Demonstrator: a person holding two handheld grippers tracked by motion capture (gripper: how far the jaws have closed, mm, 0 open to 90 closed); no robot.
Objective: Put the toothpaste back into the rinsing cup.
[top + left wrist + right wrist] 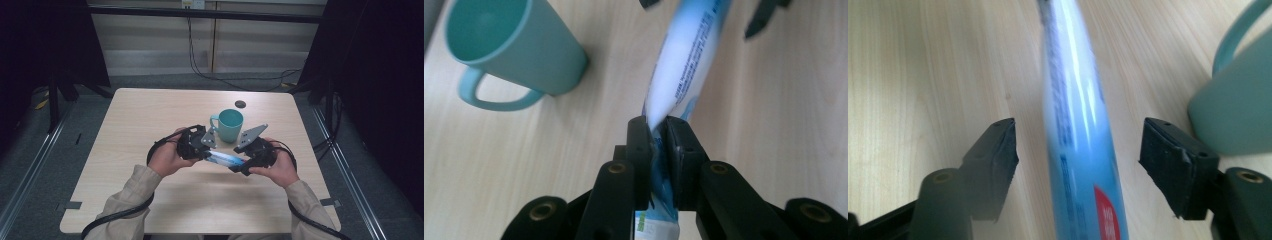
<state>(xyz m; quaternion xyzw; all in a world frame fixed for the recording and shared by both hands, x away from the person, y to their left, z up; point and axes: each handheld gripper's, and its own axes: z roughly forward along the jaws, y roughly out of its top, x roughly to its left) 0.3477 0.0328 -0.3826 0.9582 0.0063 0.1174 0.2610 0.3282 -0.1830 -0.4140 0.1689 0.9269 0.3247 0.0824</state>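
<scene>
A blue and white tube hangs just above the table between my two grippers. My left gripper is shut on the tube's flat crimped end, its pads pressed against it. My right gripper stands open around the other end of the tube, with a clear gap on each side between the pads and the tube. A teal mug stands upright on the table just behind the grippers; its handle points left in the high view.
The light wooden table has a small dark round disc behind the mug. Cables trail from both grippers along the person's sleeves. Metal frame legs and dark curtains stand beyond the table's sides.
</scene>
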